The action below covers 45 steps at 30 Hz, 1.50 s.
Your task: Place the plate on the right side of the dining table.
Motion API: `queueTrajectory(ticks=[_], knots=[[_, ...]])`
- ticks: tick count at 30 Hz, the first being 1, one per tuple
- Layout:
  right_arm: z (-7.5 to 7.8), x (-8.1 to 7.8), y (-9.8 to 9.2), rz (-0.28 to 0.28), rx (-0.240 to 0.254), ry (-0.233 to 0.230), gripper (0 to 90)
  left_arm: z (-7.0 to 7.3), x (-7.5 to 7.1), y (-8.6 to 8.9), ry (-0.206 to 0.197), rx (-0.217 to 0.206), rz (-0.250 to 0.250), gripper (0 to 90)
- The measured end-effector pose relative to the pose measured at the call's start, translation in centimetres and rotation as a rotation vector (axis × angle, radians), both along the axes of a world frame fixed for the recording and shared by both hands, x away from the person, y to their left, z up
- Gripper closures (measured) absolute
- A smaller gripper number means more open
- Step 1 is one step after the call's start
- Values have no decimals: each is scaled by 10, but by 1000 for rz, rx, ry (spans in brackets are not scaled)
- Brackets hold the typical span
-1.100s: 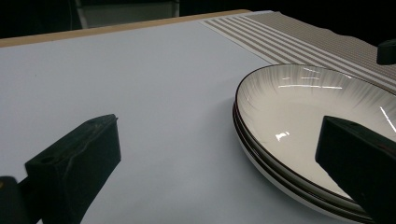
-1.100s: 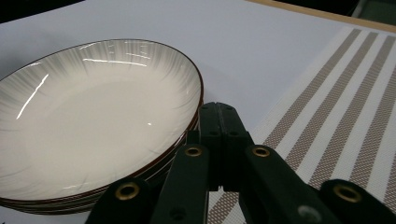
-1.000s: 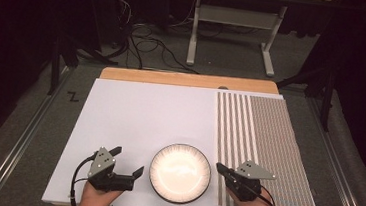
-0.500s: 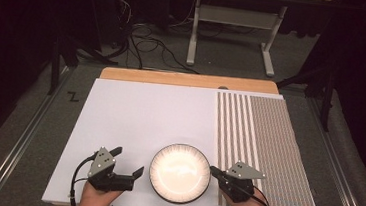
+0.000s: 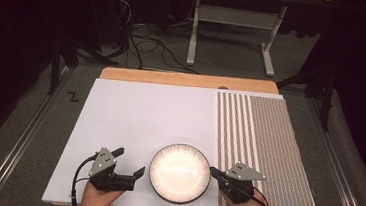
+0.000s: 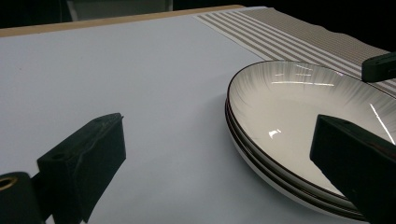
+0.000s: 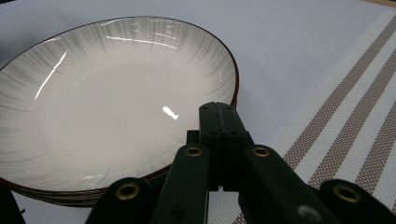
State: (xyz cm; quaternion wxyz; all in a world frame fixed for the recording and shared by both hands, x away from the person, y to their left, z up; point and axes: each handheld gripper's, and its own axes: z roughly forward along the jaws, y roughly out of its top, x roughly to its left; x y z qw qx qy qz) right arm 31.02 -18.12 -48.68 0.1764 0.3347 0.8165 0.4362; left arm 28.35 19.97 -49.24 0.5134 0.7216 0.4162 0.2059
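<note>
My right gripper [image 5: 214, 173] is clenched on nothing, its tip at the right rim of the plates [image 5: 180, 173], which sit stacked near the table's [image 5: 140, 114] front edge, midway along it. My left gripper [image 5: 129, 162] hangs released just left of the stack, one jaw over the rim in its own view, the other over bare table. The striped mat [image 5: 262, 145] lies along the right side. Judging by this, nothing is lifted yet; gripping and moving the plates remains.
</note>
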Motion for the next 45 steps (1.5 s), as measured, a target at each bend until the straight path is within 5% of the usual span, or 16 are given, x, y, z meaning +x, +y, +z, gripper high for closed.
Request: queueTrajectory(ticks=[5,7,9,10,16,25,28,31,34,45], knots=[[0,0,0,6,-5,-6,900,-1,1,-2,6,-5,-7,54],[0,-1,3,53,24,25,900,-1,1,-3,11,-4,-6,56],[0,-7,16,36,-83,-45,900,-1,1,-3,16,-9,-9,58],[1,-7,18,28,-90,-55,900,0,0,-3,14,-4,-14,59],[4,-5,6,-32,-26,-69,900,2,-3,-1,-2,-12,-20,65],[-1,-6,16,8,-41,-22,900,1,-1,-3,4,-5,-35,70],[1,-6,18,-13,-64,-62,900,0,1,-2,11,-5,-35,71],[1,-2,10,-49,-74,-59,900,-1,2,-2,15,-6,-32,73],[-3,-1,6,-42,-62,-28,900,0,1,-2,17,-7,-34,74],[-3,-1,6,-37,-63,-34,900,-2,1,-3,31,-14,-33,78]])
